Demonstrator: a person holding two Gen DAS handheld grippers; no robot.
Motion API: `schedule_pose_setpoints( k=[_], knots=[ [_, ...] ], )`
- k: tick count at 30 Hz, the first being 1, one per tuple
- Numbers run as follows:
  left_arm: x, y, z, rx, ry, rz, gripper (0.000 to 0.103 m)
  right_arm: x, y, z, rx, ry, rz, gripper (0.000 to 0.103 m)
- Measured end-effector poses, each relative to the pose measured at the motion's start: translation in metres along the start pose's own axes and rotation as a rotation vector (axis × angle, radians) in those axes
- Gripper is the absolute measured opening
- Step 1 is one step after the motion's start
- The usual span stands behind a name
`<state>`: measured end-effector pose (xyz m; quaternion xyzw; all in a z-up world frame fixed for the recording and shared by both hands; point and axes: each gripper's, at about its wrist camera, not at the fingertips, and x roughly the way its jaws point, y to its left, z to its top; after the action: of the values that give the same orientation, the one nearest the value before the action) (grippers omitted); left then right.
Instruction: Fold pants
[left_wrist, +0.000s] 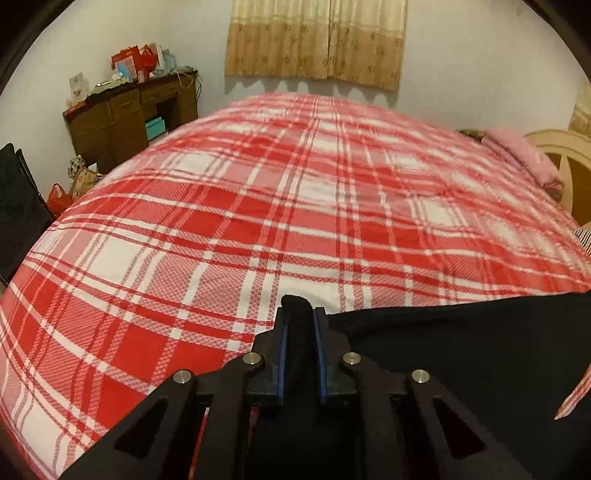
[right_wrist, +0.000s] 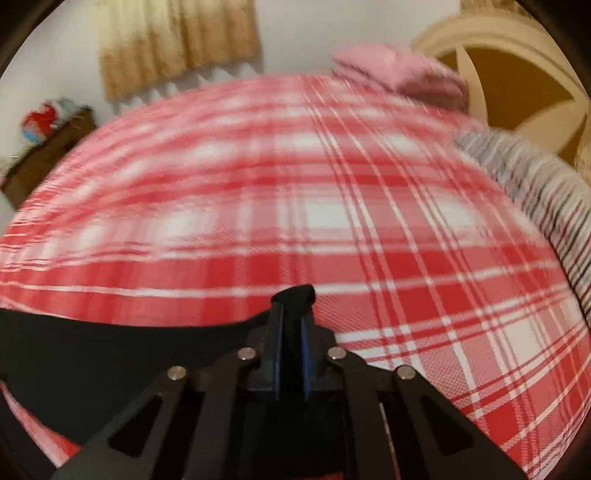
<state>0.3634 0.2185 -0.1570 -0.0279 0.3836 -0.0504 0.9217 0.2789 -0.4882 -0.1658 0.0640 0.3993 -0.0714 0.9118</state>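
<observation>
The black pants (left_wrist: 461, 350) stretch between my two grippers above a bed with a red and white plaid cover (left_wrist: 295, 184). My left gripper (left_wrist: 300, 314) is shut on a fold of the black cloth, which runs off to the right. My right gripper (right_wrist: 291, 308) is shut on another fold of the pants (right_wrist: 110, 350), which run off to the left. The right wrist view is blurred by motion. The lower part of the pants is hidden behind the grippers.
A brown desk (left_wrist: 129, 114) with clutter stands at the far left by the wall. A pink folded blanket (left_wrist: 517, 155) and a striped pillow (right_wrist: 535, 192) lie by the cream headboard (right_wrist: 517, 74) at the right. A beige curtain (left_wrist: 314, 37) hangs behind.
</observation>
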Motion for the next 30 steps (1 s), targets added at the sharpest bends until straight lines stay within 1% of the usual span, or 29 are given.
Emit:
schedule_pose_setpoints(
  k=[2, 4, 7, 9, 13, 17, 19, 21, 24, 27, 30],
  knots=[
    [-0.008, 0.003, -0.001, -0.017, -0.027, -0.022, 0.012, -0.026, 0.011, 0.0, -0.038, -0.073, 0.019, 0.011],
    [-0.018, 0.008, -0.002, -0.041, -0.058, -0.062, 0.012, -0.052, 0.016, -0.002, -0.06, -0.141, 0.035, 0.011],
    [-0.029, 0.013, -0.004, -0.07, -0.087, -0.108, 0.012, -0.084, 0.019, -0.005, -0.082, -0.23, 0.057, 0.011],
    [-0.036, 0.013, -0.005, -0.072, -0.104, -0.125, 0.011, -0.097, 0.019, -0.006, -0.088, -0.272, 0.059, 0.011],
    [-0.056, 0.018, -0.008, -0.105, -0.163, -0.19, 0.011, -0.13, 0.015, -0.022, -0.096, -0.364, 0.075, 0.011],
    [-0.084, 0.025, -0.017, -0.127, -0.26, -0.26, 0.011, -0.16, 0.012, -0.04, -0.108, -0.458, 0.097, 0.01],
    [-0.098, 0.029, -0.026, -0.135, -0.305, -0.294, 0.011, -0.179, 0.01, -0.055, -0.106, -0.509, 0.124, 0.01],
    [-0.112, 0.033, -0.038, -0.146, -0.336, -0.334, 0.011, -0.191, 0.008, -0.067, -0.103, -0.533, 0.132, 0.01],
    [-0.129, 0.04, -0.06, -0.154, -0.371, -0.386, 0.011, -0.204, 0.0, -0.087, -0.088, -0.542, 0.141, 0.01],
    [-0.144, 0.047, -0.081, -0.152, -0.393, -0.435, 0.011, -0.211, -0.011, -0.11, -0.065, -0.532, 0.141, 0.01],
    [-0.152, 0.053, -0.102, -0.148, -0.39, -0.454, 0.011, -0.211, -0.025, -0.134, -0.03, -0.501, 0.133, 0.01]
  ],
)
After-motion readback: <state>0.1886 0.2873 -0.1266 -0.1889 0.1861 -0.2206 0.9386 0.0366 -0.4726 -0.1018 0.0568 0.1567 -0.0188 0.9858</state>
